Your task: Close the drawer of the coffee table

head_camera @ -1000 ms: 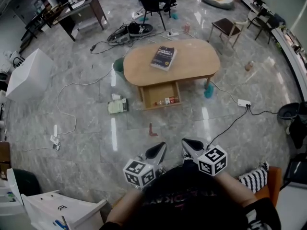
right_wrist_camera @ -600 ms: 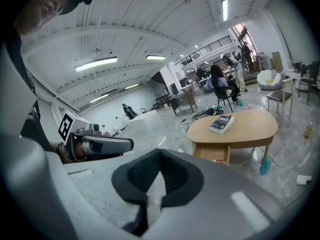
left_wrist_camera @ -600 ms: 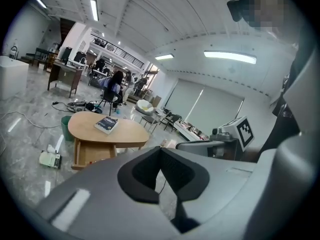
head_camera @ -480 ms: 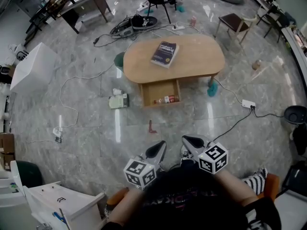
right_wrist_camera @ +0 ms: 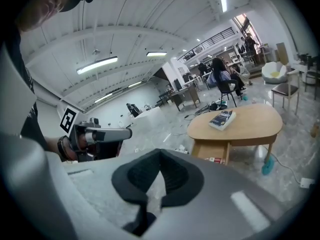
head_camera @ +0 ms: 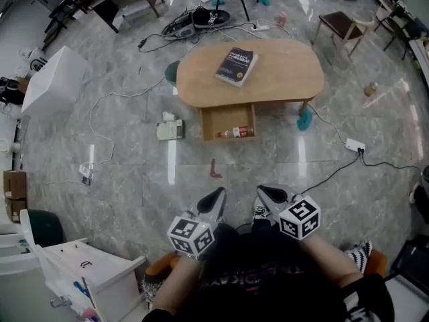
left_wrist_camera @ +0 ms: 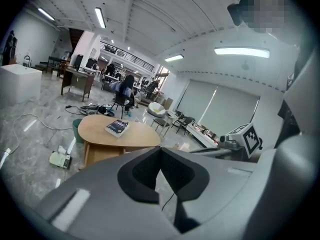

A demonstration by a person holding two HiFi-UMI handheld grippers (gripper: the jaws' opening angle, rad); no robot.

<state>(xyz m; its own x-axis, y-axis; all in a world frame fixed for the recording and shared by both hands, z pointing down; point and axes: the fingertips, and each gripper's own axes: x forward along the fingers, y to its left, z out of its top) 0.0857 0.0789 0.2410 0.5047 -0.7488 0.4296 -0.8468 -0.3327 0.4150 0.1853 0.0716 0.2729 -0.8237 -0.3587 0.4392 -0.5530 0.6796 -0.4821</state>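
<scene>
Drawer (head_camera: 228, 118) still open, coffee table (head_camera: 281, 76) nearer; left hand-held gripper (head_camera: 216, 194) and right hand-held gripper (head_camera: 264, 192) closed, empty.

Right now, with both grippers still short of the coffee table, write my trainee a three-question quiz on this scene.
1. True or false: the drawer of the coffee table is pushed fully in.
2. What lies on the tabletop? A: a book. B: a mug. C: a laptop.
3. Fill in: the left gripper and the right gripper both have their jaws ____, with nothing between them.

Key: 1 false, it stands open. 2 A. 3 shut.
</scene>
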